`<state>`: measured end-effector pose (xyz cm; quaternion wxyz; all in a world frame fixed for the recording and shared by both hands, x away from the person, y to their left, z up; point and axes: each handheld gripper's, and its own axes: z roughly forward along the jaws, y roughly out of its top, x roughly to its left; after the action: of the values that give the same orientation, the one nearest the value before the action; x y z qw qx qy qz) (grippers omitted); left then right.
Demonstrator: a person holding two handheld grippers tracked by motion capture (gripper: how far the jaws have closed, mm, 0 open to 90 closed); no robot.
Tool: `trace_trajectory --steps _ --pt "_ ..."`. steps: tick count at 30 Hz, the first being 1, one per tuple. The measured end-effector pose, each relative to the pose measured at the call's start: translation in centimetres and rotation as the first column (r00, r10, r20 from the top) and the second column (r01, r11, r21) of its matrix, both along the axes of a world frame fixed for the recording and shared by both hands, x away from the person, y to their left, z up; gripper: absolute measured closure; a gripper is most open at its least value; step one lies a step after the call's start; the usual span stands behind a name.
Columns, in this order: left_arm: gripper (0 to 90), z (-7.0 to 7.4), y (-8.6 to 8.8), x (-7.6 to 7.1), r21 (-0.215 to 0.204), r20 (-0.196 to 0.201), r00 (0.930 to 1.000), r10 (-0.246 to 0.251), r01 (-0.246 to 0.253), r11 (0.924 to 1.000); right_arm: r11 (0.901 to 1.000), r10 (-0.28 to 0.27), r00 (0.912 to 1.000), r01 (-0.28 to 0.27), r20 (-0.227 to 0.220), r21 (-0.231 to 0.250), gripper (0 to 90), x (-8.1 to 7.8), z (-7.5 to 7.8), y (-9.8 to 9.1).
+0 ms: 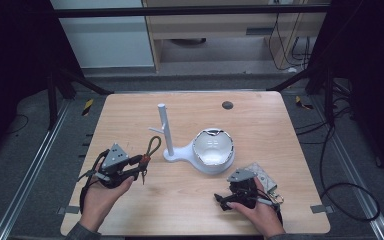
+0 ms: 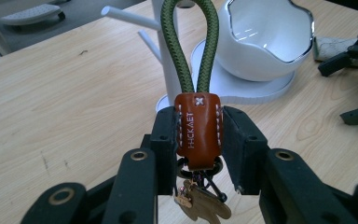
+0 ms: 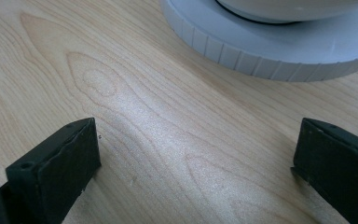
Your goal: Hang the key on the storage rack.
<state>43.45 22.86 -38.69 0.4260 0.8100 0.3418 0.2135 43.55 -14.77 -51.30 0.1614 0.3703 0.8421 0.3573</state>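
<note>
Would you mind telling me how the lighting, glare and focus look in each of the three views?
High view: the table is evenly lit, its surroundings dark, detail soft. Left gripper view: the keychain in the left gripper is sharp, the bowl behind glares along its rim. Right gripper view: a pale sheen lies on the wood between the right gripper's open jaws; the stand base is slightly soft.

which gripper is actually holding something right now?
The left gripper: its jaws are shut on the brown leather tab of the keychain, green cord loop standing up. The right gripper is open over bare table.
</note>
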Motion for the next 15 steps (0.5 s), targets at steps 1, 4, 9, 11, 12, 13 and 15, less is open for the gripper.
trace_trajectory --steps 1,4,9,11,12,13,15 --pt "66.3 0.1 -0.1 0.0 -0.004 0.003 1.0 -0.002 0.002 1.0 1.0 0.0 1.0 0.0 0.0 0.0 0.4 0.0 0.0 0.0" --pt "66.3 0.3 -0.4 -0.1 -0.011 0.006 0.9999 -0.01 0.01 0.9999 1.0 0.0 1.0 0.0 0.0 0.0 0.5 0.0 0.0 0.0" --pt "66.3 0.7 -1.0 -0.2 -0.015 0.015 0.9997 -0.021 0.021 0.9997 1.0 0.0 1.0 0.0 0.0 0.0 0.4 0.0 0.0 0.0" --pt "66.3 1.0 -1.2 -0.3 -0.017 0.022 0.9995 -0.024 0.025 0.9996 1.0 0.001 1.0 -0.001 0.001 -0.001 0.4 0.0 0.0 0.0" --pt "66.3 1.1 -1.3 -0.3 -0.018 0.025 0.9993 -0.028 0.028 0.9994 1.0 0.001 1.0 -0.001 0.001 -0.001 0.4 0.0 0.0 0.0" --pt "66.3 1.2 -1.4 -0.4 -0.018 0.027 0.9992 -0.028 0.029 0.9994 1.0 0.0 1.0 0.0 0.0 -0.001 0.4 0.0 0.0 0.0" --pt "66.4 1.4 -1.6 -0.4 -0.018 0.031 0.999 -0.032 0.033 0.9993 1.0 0.0 1.0 0.0 0.0 -0.001 0.4 0.0 0.0 0.0"
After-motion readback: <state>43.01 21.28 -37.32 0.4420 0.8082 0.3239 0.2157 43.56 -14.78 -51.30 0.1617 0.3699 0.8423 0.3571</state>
